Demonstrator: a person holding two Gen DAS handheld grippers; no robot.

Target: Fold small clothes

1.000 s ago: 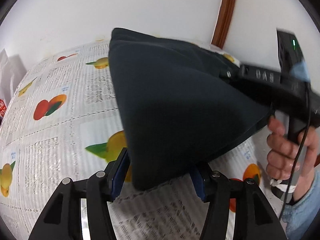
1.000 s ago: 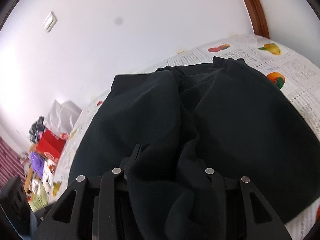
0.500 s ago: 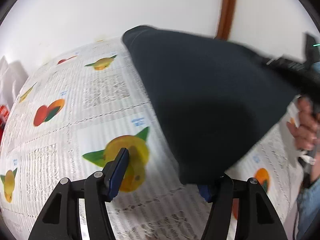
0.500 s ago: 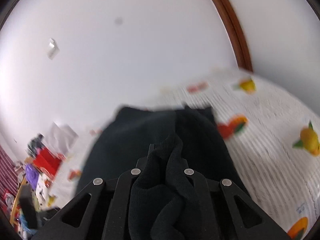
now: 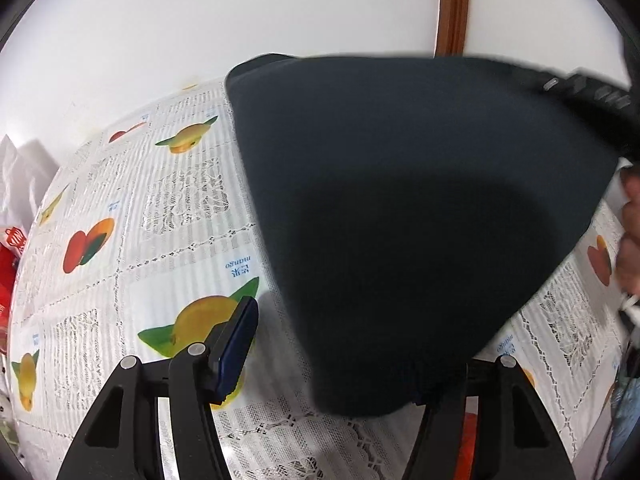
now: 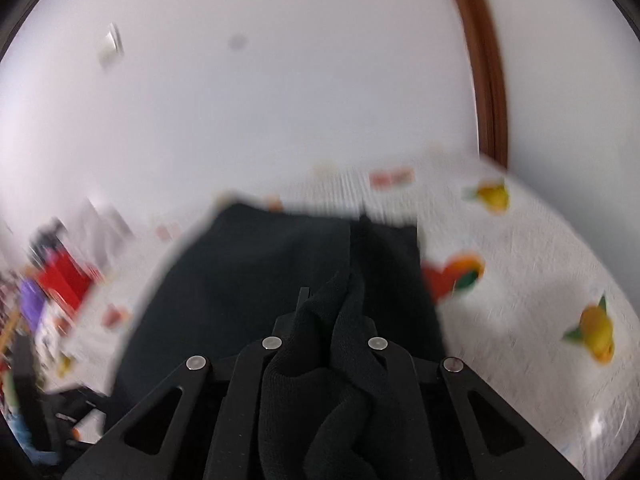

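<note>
dark garment (image 5: 400, 208): bunched, lifted | right claw (image 6: 330, 320): clamped on it | left claw (image 5: 336, 344): opening, left pad clear

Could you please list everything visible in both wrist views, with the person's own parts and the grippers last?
Garment: one, dark navy to black, lifted over the table, a bunched edge pinched at the right gripper.
Tablecloth: one, white lace pattern with printed fruit, covering the table.
Wall: white, behind the table.
Wooden trim: one, brown, upright on the wall.
Wall switch: one, white, high on the wall, blurred.
Clutter: several items, red and purple, off the table's left, too blurred to name.
Hand: one, at the right edge of the left wrist view.
Left gripper: black with blue pads, jaws opening, garment hanging between them.
Right gripper: black, jaws shut on the garment.
</note>
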